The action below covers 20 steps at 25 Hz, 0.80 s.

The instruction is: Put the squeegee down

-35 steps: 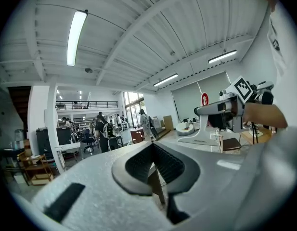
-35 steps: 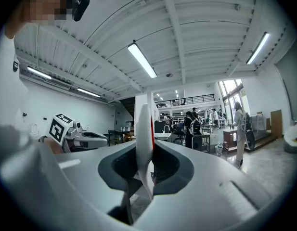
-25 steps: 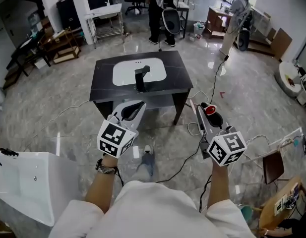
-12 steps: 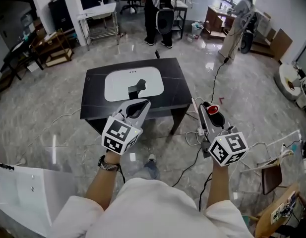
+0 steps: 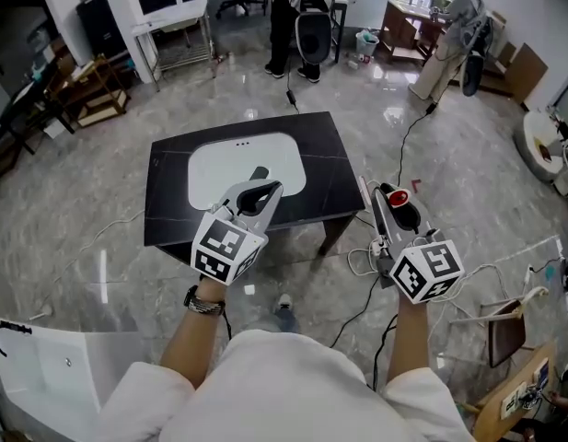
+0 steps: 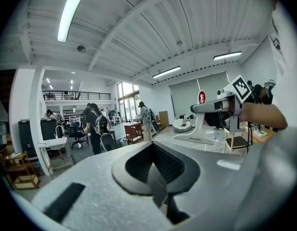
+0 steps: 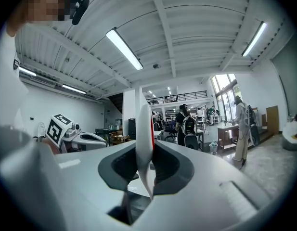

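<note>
Two grippers were in front of me, and only one carried something. My right gripper (image 5: 390, 201) was clamped on the squeegee (image 7: 144, 143): in its own view a thin white piece with a red edge stood upright between the jaws, pressed from both sides. My left gripper (image 5: 267, 190) had its jaws together, with nothing between them. The relation that mattered was this: the black table (image 5: 325, 168), which I judged the likely place for the squeegee, lay far and to the left of the right gripper, apart from it, while that gripper hung over the floor and the cables (image 5: 360, 261). The left gripper was the nearer one to the table, its tips over the near edge, just before the white basin (image 5: 214, 168) and the dark tap (image 5: 259, 173). The long axis of the squeegee seemed to run from near to far, along the gripper; the head view showed it only as a white strip at the gripper's left side. I could not make out its whole shape, nor which end was the blade, and the left gripper hid a part of the table's near edge.
</note>
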Each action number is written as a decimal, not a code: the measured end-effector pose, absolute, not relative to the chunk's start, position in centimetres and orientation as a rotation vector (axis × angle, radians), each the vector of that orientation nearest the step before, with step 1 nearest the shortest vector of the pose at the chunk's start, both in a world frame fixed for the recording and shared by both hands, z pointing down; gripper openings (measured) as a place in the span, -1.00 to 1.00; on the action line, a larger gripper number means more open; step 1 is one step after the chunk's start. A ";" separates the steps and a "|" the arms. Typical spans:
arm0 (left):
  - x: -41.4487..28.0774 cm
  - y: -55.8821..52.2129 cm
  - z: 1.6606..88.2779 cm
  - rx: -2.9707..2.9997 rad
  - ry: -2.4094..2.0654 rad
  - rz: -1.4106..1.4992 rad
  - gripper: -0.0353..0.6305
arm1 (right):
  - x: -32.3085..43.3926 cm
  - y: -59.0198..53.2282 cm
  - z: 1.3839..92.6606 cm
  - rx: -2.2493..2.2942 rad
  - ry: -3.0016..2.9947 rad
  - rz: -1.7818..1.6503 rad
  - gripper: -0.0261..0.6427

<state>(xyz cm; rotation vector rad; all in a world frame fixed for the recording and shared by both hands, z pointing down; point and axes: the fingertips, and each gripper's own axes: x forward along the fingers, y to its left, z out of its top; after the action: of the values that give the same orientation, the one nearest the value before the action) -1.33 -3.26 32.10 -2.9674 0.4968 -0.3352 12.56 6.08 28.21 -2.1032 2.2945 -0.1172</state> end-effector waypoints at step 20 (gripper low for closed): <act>2.9 -17.7 34.9 -3.024 0.475 -0.395 -0.88 | 16.8 -8.1 30.7 -2.176 2.302 -0.204 -0.73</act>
<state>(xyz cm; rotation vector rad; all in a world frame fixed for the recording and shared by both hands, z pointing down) 2.94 -17.72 34.92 -3.0237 0.4754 -0.3953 16.81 -8.06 30.67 -2.1759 2.3016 -0.2044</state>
